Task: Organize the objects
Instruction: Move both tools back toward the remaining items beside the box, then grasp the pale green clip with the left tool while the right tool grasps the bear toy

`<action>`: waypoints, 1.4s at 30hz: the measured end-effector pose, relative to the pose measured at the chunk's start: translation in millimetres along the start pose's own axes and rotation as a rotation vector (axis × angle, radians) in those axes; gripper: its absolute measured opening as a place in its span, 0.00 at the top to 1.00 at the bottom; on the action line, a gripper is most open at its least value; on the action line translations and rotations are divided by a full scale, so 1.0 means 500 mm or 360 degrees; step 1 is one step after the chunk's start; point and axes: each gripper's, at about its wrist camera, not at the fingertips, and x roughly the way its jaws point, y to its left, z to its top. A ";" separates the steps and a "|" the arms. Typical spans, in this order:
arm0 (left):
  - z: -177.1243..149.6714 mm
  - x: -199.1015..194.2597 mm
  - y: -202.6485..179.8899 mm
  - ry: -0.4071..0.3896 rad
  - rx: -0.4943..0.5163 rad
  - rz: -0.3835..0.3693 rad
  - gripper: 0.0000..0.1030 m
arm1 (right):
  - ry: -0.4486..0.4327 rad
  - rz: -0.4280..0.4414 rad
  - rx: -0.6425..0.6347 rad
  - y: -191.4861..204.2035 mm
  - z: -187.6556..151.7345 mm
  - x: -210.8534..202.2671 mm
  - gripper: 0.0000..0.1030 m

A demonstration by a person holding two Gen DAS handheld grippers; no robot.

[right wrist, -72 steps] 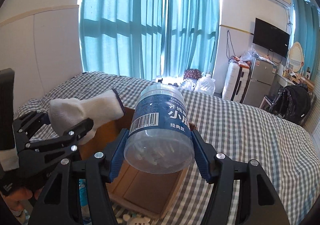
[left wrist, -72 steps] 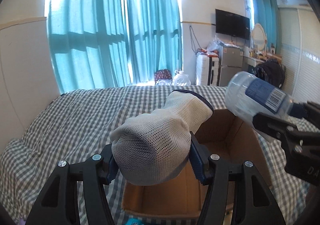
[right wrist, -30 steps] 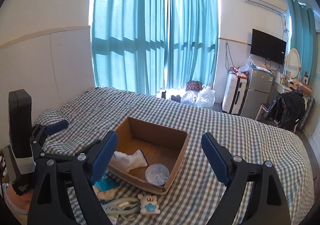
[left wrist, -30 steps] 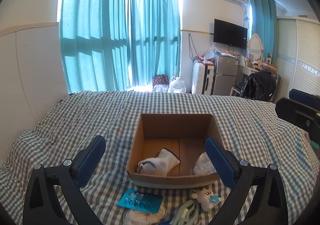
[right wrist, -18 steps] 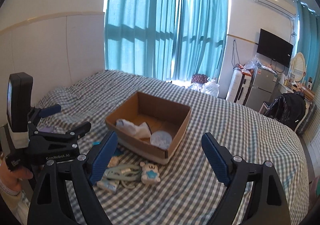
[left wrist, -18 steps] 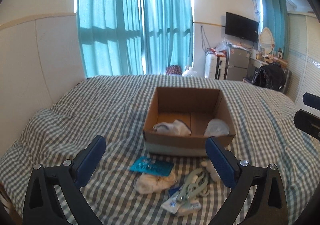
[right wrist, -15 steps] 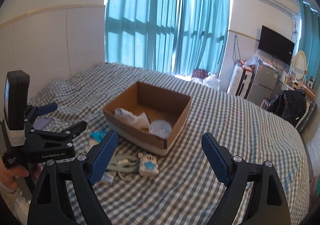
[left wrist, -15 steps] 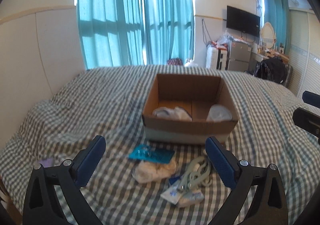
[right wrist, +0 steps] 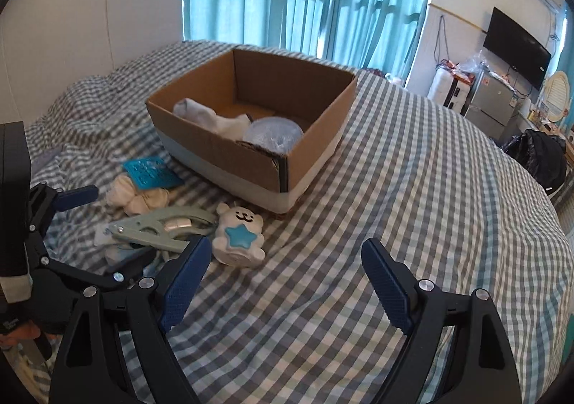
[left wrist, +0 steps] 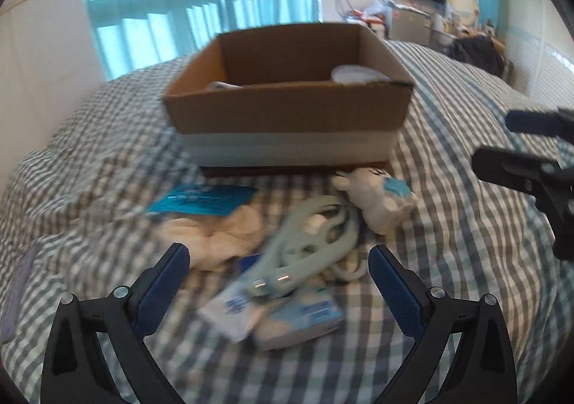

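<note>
An open brown cardboard box (right wrist: 251,138) sits on the grey-and-white checked bedspread (right wrist: 394,196), holding a white knitted sock (right wrist: 211,118) and a clear plastic jar (right wrist: 272,136). Just in front lie a white plush bear with a blue star (right wrist: 238,237), a pale green clip (right wrist: 161,224) and a teal packet (right wrist: 150,172). The left gripper (left wrist: 279,271) hovers over the clutter, jaws apart and empty; the right gripper (right wrist: 285,262) is likewise spread wide.

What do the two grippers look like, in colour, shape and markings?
The left gripper and the right gripper look alike: black plastic frames with triangular cut-outs and silver screw heads, each ending in two fingers with dark blue ribbed pads. In the right wrist view the left gripper's body carries small white lettering, too small to read, and a tall black block with a pale band. No cables or sleeves show.
</note>
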 end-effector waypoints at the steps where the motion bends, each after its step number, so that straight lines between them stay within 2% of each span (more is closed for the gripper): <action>1: 0.002 0.011 -0.010 0.0006 0.0023 -0.0010 0.01 | 0.0012 0.0012 0.0022 -0.009 -0.002 0.008 0.16; 4: 0.006 0.042 -0.033 0.0021 0.0098 -0.0015 0.01 | 0.0025 0.0048 0.0110 -0.028 -0.015 0.019 0.16; 6: 0.009 0.065 -0.041 0.0050 0.0136 -0.0029 0.09 | 0.0055 0.0077 0.0194 -0.042 -0.030 0.029 0.16; 8: 0.013 0.080 -0.045 0.0088 0.0159 -0.0029 0.32 | 0.0103 0.0120 0.0284 -0.052 -0.047 0.041 0.16; 10: 0.013 0.082 -0.041 0.0104 0.0134 -0.0080 0.40 | 0.0124 0.0125 0.0327 -0.055 -0.059 0.046 0.16; 11: 0.011 0.079 -0.038 0.0099 0.0125 -0.0106 0.51 | 0.0128 0.0104 0.0337 -0.053 -0.065 0.048 0.16; 15: 0.010 0.053 -0.022 0.0107 0.0099 -0.0201 0.70 | 0.0125 0.0078 0.0327 -0.037 -0.073 0.047 0.16; 16: 0.010 0.046 -0.017 0.0102 0.0097 -0.0227 0.78 | 0.0124 0.0077 0.0327 -0.035 -0.076 0.046 0.16; 21: 0.008 0.007 0.021 0.0083 0.0020 -0.0295 0.81 | 0.0126 0.0017 0.0277 -0.010 -0.084 0.046 0.16; 27: 0.026 -0.028 0.081 0.0045 -0.0104 -0.0322 0.81 | 0.0111 0.0023 0.0197 0.018 -0.064 0.049 0.16; 33: 0.042 -0.030 0.127 0.0009 -0.0169 -0.0266 0.81 | 0.0123 0.0021 0.0130 0.044 -0.016 0.091 0.16; 38: 0.039 -0.010 0.144 0.0024 -0.0182 -0.0219 0.81 | 0.0203 0.0065 0.0127 0.071 -0.003 0.162 0.17; 41: 0.036 0.004 0.152 0.0053 -0.0206 -0.0223 0.81 | 0.0260 0.0097 0.0135 0.074 -0.010 0.187 0.34; 42: 0.034 0.010 0.154 0.0063 -0.0212 -0.0221 0.81 | 0.0267 0.0098 0.0130 0.075 -0.012 0.190 0.43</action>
